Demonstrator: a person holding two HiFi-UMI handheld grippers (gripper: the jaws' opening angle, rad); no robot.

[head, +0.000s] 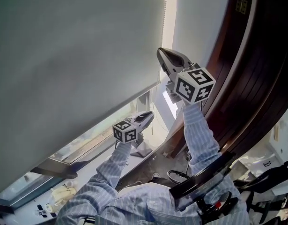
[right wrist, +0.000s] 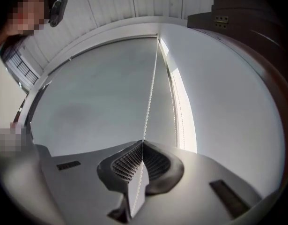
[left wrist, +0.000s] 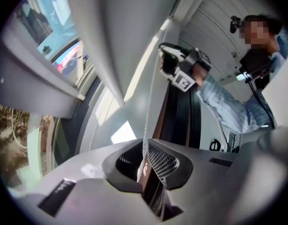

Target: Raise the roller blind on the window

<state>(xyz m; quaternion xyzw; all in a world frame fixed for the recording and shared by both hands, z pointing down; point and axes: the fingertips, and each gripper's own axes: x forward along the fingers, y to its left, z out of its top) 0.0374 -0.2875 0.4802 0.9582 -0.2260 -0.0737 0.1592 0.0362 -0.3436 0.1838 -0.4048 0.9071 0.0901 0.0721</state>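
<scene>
1. R gripper (right wrist: 142,149) clamped on bead chain (right wrist: 151,97) up high, L gripper (left wrist: 150,167) pinching it lower; fast pull → chain slips out.
2. Roller blind (head: 73,55) hangs over most of window (head: 90,142), bottom edge low; wrong strand pulled → blind drops.
3. Sideways tug may jam chain.

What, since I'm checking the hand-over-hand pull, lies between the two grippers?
Only the bead chain: in the left gripper view it runs straight from the left gripper up to the right gripper, both shut on it.
</scene>
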